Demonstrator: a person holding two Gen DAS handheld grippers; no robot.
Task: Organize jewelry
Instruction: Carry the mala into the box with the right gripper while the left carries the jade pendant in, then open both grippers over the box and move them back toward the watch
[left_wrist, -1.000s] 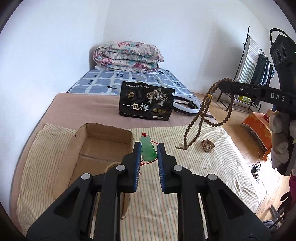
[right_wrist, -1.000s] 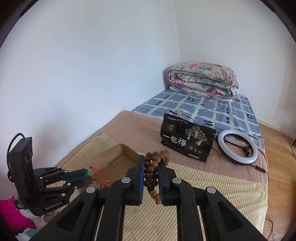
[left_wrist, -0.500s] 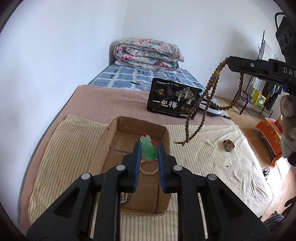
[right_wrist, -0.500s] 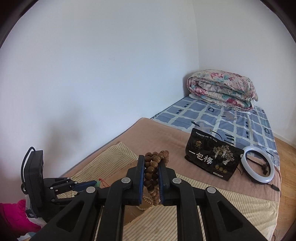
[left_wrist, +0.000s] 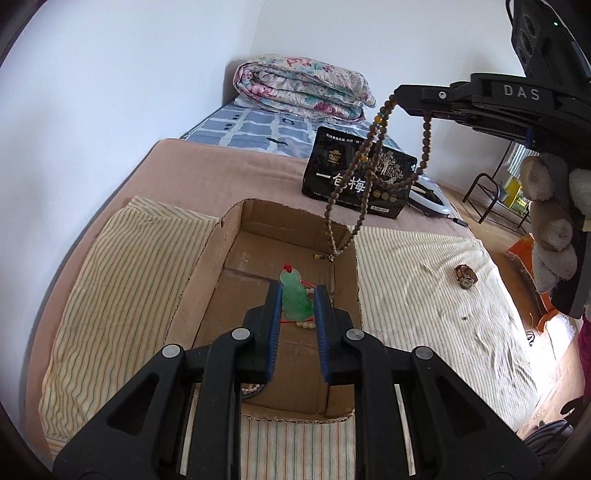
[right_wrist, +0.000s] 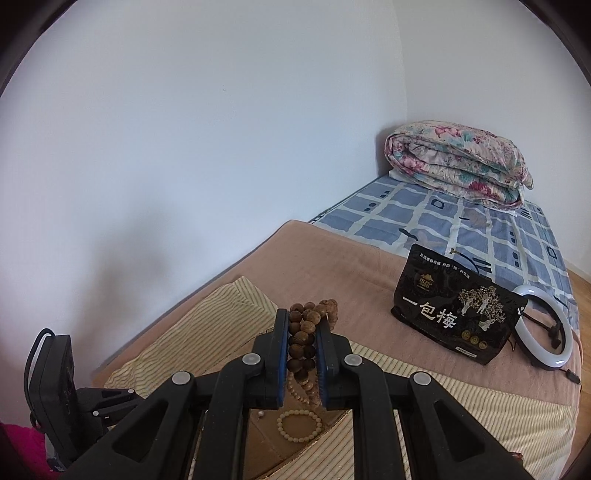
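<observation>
**Green pendant and brown beads over the box**

Green stone is showing between the pads of the left gripper (left_wrist: 295, 295), which is pinching a pendant (left_wrist: 294, 300) on a red cord above the open cardboard box (left_wrist: 207, 258). The right gripper (right_wrist: 302, 334) is clamping a brown bead necklace (left_wrist: 364, 168), whose long loops are hanging down to the box's far right corner. A pale bead bracelet (right_wrist: 300, 425) is lying inside the box. Another small piece (left_wrist: 465, 276) is sitting on the striped cloth (left_wrist: 424, 295), well apart to the right.
</observation>
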